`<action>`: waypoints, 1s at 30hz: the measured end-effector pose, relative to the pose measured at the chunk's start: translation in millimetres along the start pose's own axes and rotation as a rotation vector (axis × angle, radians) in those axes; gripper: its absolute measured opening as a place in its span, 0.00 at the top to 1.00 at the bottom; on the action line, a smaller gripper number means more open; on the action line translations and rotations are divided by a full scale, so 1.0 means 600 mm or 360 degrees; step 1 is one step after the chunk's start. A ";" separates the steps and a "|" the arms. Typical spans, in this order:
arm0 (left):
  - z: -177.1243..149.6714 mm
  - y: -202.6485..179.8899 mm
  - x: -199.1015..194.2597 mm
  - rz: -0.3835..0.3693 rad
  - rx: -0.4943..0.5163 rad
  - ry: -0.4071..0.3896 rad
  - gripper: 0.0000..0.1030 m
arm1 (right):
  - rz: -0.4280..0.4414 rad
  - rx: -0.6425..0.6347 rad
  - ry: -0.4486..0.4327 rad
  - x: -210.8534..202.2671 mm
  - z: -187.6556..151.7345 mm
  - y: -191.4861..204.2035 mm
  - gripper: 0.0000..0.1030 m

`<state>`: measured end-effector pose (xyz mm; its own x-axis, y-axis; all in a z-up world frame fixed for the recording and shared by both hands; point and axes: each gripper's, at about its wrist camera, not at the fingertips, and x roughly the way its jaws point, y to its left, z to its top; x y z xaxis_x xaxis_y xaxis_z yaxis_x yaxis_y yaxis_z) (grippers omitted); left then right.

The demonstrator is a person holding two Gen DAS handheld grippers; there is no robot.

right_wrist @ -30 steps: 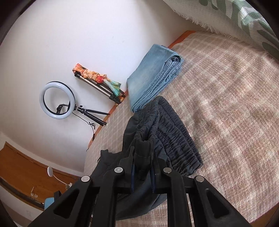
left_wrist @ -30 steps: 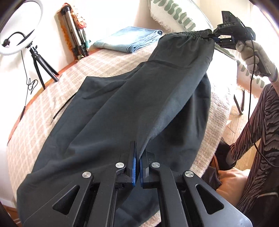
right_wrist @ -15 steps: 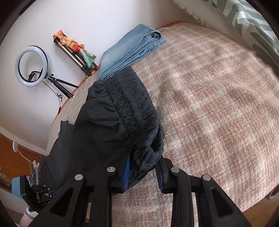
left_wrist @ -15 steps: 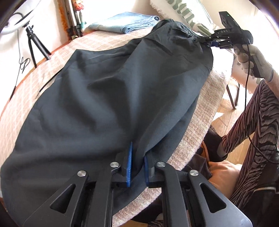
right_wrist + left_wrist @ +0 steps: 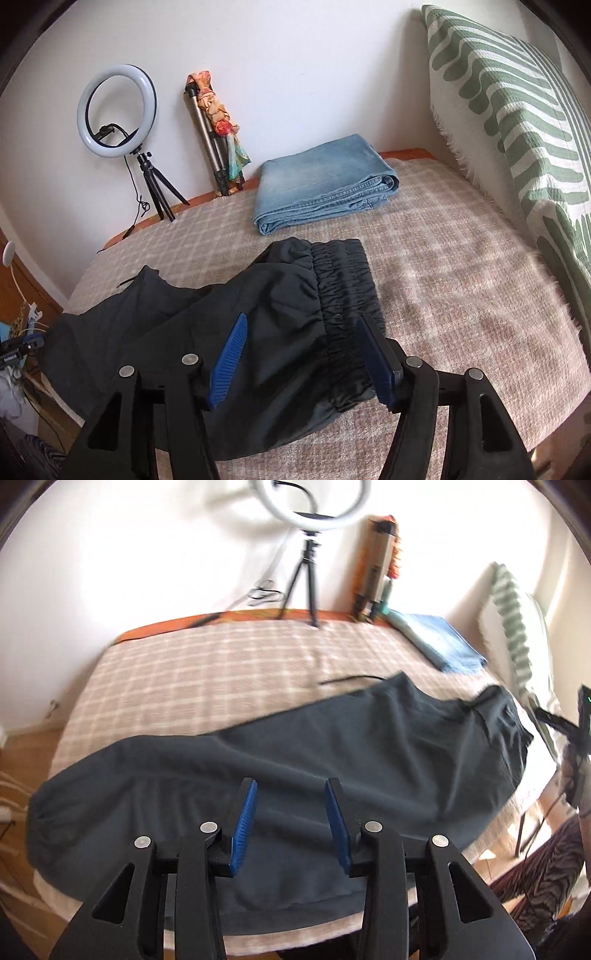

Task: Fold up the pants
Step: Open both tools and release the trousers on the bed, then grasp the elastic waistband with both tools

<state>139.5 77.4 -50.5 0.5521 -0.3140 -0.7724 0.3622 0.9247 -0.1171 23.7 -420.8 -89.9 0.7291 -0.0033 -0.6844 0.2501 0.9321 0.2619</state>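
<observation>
Pants: dark pants [image 5: 332,760] lie spread flat along the near edge of a bed [image 5: 207,672] with a pink checked cover; the gathered waistband [image 5: 343,295] sits at the right end.
Left tongs: the left tongs [image 5: 291,821] have just been opening; the blue pads stand apart above the leg end of the pants, gripping nothing.
Right tongs: the right tongs [image 5: 304,363] have just been opening and stand wide over the waistband, not pressing it.
Far side: folded blue jeans [image 5: 325,184] lie beyond the pants; a ring light [image 5: 116,110] on a tripod stands by the wall.
Right side: a green-striped pillow [image 5: 517,110].
</observation>
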 end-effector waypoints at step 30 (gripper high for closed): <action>-0.188 0.505 0.014 0.0297 -0.1455 0.0036 0.41 | -0.0032 0.0024 0.0103 0.104 0.041 0.005 0.22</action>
<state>169.2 379.5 -162.8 0.5237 -0.1477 -0.8390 -0.4680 0.7731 -0.4281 85.5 -426.9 -115.2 0.6810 0.0020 -0.7323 0.2740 0.9267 0.2573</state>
